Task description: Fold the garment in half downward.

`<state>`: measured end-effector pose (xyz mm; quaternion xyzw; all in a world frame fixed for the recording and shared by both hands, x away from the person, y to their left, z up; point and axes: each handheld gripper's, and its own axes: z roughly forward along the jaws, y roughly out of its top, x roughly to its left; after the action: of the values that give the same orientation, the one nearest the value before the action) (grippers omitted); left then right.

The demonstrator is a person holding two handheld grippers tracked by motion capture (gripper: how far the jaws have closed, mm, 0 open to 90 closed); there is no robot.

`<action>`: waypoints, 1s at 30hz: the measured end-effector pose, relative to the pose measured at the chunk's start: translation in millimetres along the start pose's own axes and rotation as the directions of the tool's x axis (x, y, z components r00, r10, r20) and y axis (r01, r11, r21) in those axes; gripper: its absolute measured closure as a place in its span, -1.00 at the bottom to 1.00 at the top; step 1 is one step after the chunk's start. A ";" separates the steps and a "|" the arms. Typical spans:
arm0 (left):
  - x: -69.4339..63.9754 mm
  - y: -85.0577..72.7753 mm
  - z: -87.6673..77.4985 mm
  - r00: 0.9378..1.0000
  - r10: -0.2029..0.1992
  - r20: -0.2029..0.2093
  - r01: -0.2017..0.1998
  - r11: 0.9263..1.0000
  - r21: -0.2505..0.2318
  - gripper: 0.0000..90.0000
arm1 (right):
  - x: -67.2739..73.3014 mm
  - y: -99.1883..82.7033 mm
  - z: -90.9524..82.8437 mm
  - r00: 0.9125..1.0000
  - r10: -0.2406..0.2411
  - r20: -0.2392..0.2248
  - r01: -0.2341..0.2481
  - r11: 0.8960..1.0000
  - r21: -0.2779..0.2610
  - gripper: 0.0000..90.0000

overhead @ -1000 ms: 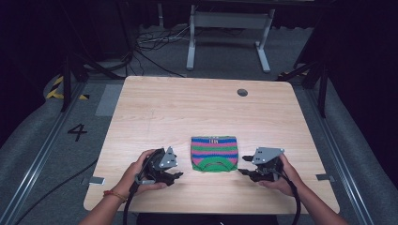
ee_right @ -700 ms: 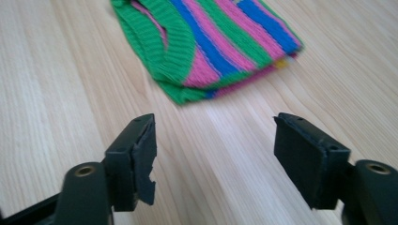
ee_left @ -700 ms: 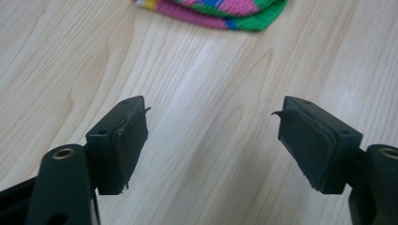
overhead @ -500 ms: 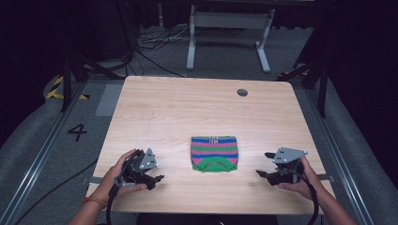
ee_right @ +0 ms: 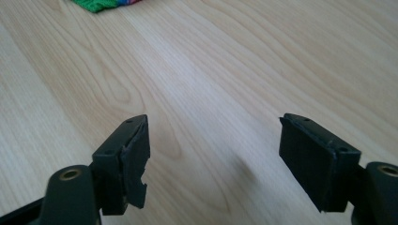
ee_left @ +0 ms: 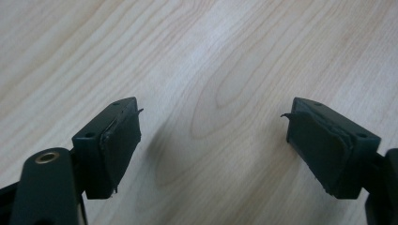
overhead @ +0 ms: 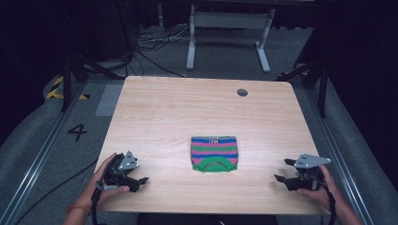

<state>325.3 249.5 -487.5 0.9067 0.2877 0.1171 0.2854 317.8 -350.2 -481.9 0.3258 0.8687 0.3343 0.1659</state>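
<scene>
The high view looks forward and down from the near side, taking in the whole table (overhead: pixel 155 117) and the floor beyond. Each gripper view sits low and close over the wood; the right one shares the striped cloth's (ee_right: pixel 105 3) edge with the high view.

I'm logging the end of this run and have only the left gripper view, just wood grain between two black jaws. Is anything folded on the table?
Observer: Yes, a striped knit cloth lies folded flat near the middle of the table, in pink, blue and green bands.
Operator: Is the right tool holding it?
Observer: No. The right tool is open over bare wood, with the cloth's green edge far off at the top of its view.
Operator: Where do both tools sit?
Observer: Near the front edge, the left tool toward the left corner and the right one toward the right corner, both clear of the cloth.
</scene>
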 end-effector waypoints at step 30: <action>1.5 -35.4 -9.6 0.990 -0.141 -0.001 0.140 0.984 -0.105 -0.70 | -19.6 -52.1 -15.4 0.979 0.198 0.054 -0.195 0.980 -0.048 -0.57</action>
<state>306.7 278.5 -500.3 0.8673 0.3457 0.1155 0.3390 300.6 -400.1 -505.3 0.4161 0.8196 0.3578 0.1644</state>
